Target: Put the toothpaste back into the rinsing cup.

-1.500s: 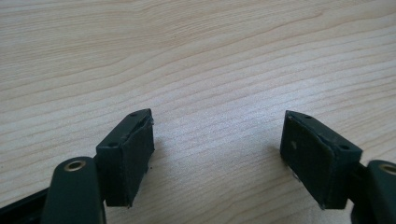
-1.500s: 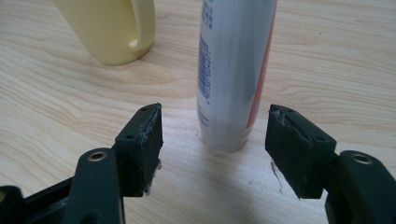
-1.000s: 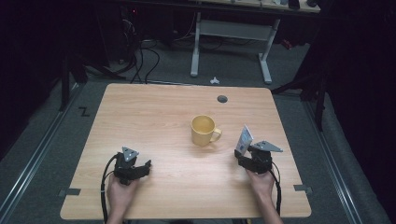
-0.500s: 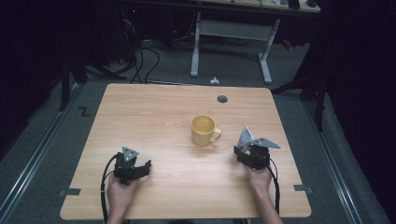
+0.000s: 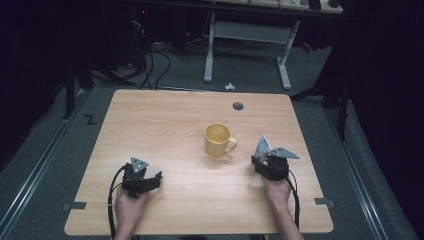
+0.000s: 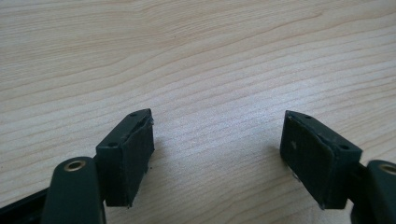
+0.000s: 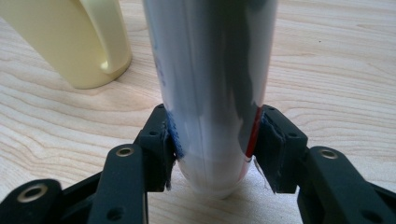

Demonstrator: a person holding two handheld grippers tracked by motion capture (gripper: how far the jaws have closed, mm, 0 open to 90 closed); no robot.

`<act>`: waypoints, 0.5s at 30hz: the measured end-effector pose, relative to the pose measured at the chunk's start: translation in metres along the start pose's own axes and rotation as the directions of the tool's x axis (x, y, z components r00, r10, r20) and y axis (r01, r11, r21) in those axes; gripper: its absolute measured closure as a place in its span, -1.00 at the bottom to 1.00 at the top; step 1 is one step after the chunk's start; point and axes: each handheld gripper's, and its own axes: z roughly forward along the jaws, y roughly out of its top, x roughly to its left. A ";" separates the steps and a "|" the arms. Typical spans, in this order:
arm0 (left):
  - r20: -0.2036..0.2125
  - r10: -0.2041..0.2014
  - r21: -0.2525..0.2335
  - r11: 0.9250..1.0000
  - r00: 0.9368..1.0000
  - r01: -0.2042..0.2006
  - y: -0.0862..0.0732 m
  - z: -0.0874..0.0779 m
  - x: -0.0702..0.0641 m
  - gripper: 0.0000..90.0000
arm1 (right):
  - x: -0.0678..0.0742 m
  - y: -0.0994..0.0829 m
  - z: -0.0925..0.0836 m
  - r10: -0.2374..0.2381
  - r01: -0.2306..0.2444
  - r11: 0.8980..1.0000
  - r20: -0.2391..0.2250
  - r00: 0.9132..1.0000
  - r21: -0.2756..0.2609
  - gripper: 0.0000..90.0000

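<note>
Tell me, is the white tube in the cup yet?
Not yet. Done: the right gripper has just been closing and now squeezes the white tube. In hand: it holds it beside the yellow cup. Left: getting it in, probably. The left gripper is open.

Right tongs (image 7: pixel 212 140) closed onto white packet (image 7: pixel 210 84), jaws now pressing it.

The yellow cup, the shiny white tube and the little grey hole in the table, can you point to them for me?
yellow cup (image 5: pixel 217 140), high view, on its side wall.
shiny white tube (image 7: pixel 210 84), right gripper view, on the middle of its body.
little grey hole (image 5: pixel 238 106), high view, on its round cover.
</note>
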 end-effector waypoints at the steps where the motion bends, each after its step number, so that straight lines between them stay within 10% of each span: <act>1: 0.000 0.000 0.000 1.000 1.000 0.000 0.000 0.000 0.000 -0.42 | 0.000 0.000 0.000 -0.005 0.005 1.000 -0.001 1.000 0.001 0.17; 15: 0.000 0.000 0.000 1.000 1.000 0.000 0.000 0.000 0.000 -0.42 | 0.001 0.000 -0.001 -0.044 0.044 0.999 0.009 0.999 -0.009 0.28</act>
